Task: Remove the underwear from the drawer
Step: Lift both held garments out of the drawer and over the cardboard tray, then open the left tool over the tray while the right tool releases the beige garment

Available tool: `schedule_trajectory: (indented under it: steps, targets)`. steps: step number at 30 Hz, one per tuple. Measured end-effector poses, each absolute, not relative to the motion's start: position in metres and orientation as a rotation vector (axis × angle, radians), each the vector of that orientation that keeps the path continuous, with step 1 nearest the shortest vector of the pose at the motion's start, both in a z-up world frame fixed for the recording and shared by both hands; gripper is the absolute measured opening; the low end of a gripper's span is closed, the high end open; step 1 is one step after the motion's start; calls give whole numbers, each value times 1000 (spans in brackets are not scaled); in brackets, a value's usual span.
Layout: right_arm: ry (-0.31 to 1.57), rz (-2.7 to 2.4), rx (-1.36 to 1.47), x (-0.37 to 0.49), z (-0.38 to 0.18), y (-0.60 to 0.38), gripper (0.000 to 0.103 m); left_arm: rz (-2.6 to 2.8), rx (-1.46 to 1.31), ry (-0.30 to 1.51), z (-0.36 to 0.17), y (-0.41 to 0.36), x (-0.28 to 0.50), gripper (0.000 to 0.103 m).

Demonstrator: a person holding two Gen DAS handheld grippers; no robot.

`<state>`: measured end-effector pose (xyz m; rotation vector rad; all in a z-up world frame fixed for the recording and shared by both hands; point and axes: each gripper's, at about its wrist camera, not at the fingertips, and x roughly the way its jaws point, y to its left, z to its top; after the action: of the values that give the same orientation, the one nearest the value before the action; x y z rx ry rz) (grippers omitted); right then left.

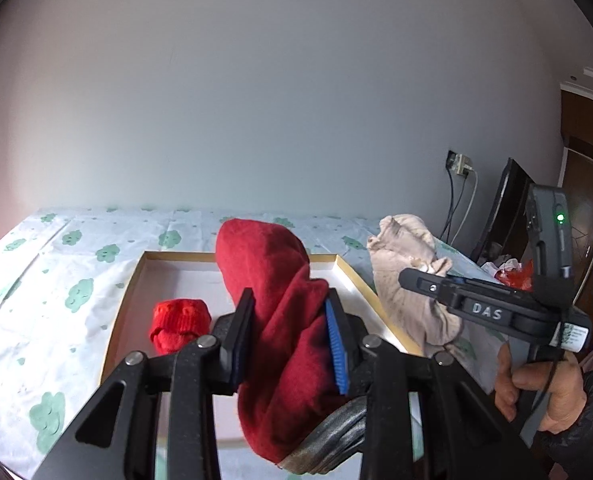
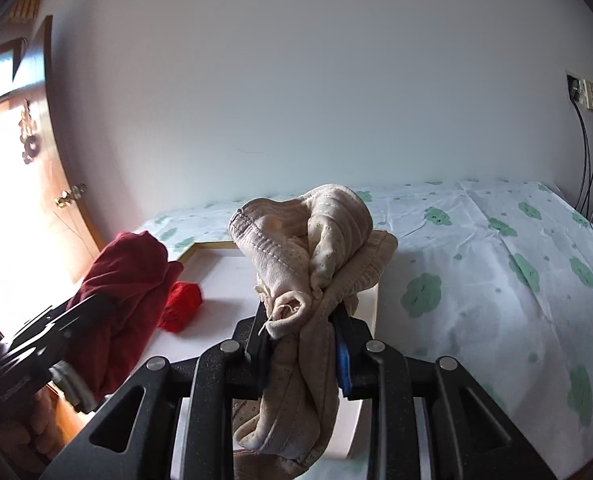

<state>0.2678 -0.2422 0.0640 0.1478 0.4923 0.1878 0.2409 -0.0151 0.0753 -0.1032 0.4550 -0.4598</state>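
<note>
- Bed sheet [image 1: 76, 292], cloud-printed, fills the lower half of both views.
- Drawer [image 1: 240, 257], a shallow gold-rimmed tray, lies on it at lower centre.
- Dark red underwear [image 1: 280, 320] is clamped in the left gripper [image 1: 290, 342], lifted above the tray.
- Beige underwear [image 2: 308, 264] is pinched in the right gripper [image 2: 300, 350], likewise raised.
- Small red bundle [image 1: 178, 322] remains inside, lower left.
- Recommendation: carry both garments sideways past the rim before releasing; hanging tails could snag.

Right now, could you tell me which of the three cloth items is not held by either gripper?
The small bright red bundle: it lies loose in the white tray, while the dark red garment and beige garment are each clamped.
</note>
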Motion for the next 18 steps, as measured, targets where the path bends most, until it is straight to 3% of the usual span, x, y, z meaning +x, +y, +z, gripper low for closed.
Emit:
schedule_trajectory:
  steps: [18]
  targets:
    - [735,119,85,373,42,-240,28,-395,-90,713,41,-46,340,32]
